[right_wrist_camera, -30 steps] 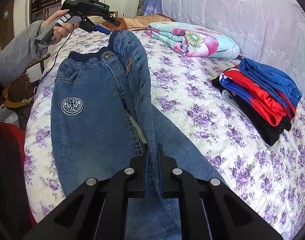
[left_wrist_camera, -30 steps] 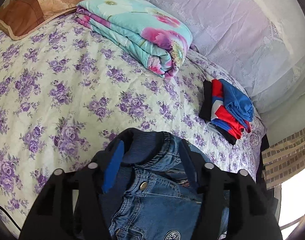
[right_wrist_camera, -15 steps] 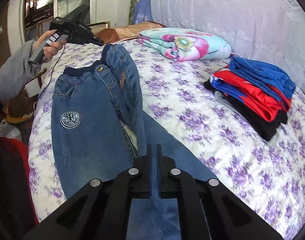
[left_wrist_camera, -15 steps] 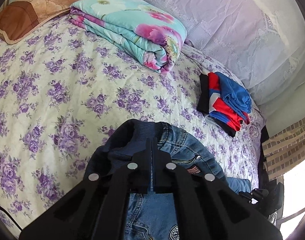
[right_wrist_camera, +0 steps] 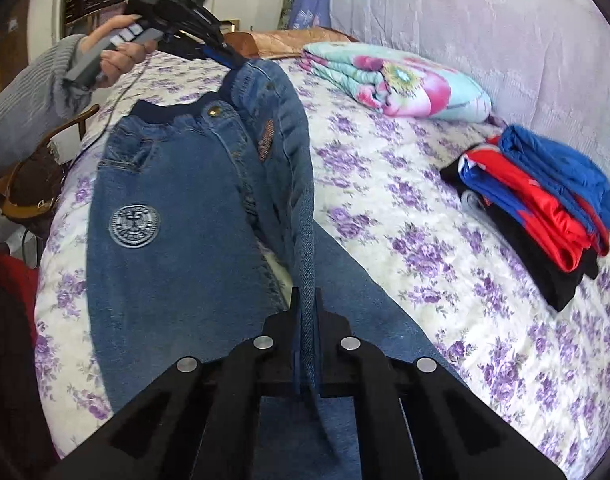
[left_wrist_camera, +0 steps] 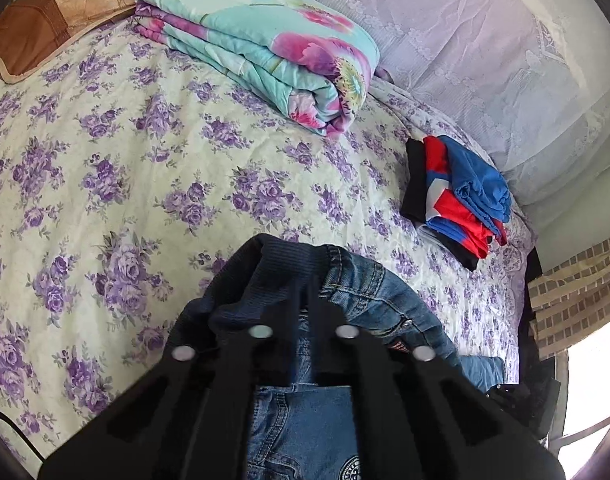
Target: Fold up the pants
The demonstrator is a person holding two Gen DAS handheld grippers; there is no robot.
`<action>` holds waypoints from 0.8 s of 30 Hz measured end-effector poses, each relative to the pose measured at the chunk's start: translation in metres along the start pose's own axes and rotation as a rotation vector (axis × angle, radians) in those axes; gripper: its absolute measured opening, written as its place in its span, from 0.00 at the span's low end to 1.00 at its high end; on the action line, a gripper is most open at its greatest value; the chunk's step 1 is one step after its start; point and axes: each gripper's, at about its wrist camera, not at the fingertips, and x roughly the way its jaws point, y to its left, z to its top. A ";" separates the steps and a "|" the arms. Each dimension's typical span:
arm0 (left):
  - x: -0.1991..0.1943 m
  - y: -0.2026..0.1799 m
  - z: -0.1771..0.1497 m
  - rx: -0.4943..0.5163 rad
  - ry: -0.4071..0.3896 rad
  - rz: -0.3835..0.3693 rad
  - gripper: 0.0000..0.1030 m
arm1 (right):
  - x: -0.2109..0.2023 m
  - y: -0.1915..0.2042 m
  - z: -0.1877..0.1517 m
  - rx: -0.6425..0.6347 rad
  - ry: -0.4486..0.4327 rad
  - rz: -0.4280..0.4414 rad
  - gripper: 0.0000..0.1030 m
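The fingers of the left gripper (left_wrist_camera: 303,312) are pinched shut on the dark ribbed waistband of the blue denim pants (right_wrist_camera: 165,216), having just closed on it; the fingers of the right gripper (right_wrist_camera: 305,312) are clamped narrow on a raised fold of denim along one leg, after a brief loosening and re-closing with the cloth between them. The pants lie on the purple-flowered bedspread (left_wrist_camera: 105,160), waist toward the brown pillow (left_wrist_camera: 65,8), one leg lifted over the other.

Denim like this looks thick and fairly heavy, soft enough to drape yet stiff enough to hold a crease; waistband and leg seam seem the surest holds, since the bulk grips well there.

The right wrist view shows the whole garment, its round badge (right_wrist_camera: 134,226) and the person's hand on the left gripper's handle. The left wrist view shows only the bunched waistband, though more of the bedspread beyond the pants.
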 end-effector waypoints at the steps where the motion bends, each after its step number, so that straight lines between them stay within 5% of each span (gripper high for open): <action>1: -0.004 0.000 -0.003 0.005 -0.012 0.004 0.00 | -0.005 0.006 -0.001 -0.017 -0.008 -0.008 0.04; 7: -0.050 0.007 -0.032 0.015 -0.079 -0.032 0.00 | -0.026 0.033 -0.015 -0.060 -0.022 0.001 0.04; 13: -0.072 0.025 -0.081 -0.077 -0.078 -0.072 0.01 | -0.035 0.072 -0.037 -0.124 0.027 0.055 0.04; 15: -0.075 0.020 -0.091 -0.090 -0.086 -0.103 0.14 | -0.031 0.082 -0.042 -0.142 0.055 0.057 0.04; 17: -0.079 0.019 -0.103 -0.114 -0.121 -0.072 0.67 | -0.030 0.090 -0.046 -0.153 0.060 0.050 0.04; 19: -0.082 0.020 -0.114 -0.124 -0.157 -0.010 0.68 | -0.031 0.095 -0.050 -0.148 0.061 0.058 0.04; 24: -0.066 0.045 -0.135 -0.180 -0.103 -0.020 0.60 | -0.032 0.102 -0.057 -0.132 0.063 0.074 0.04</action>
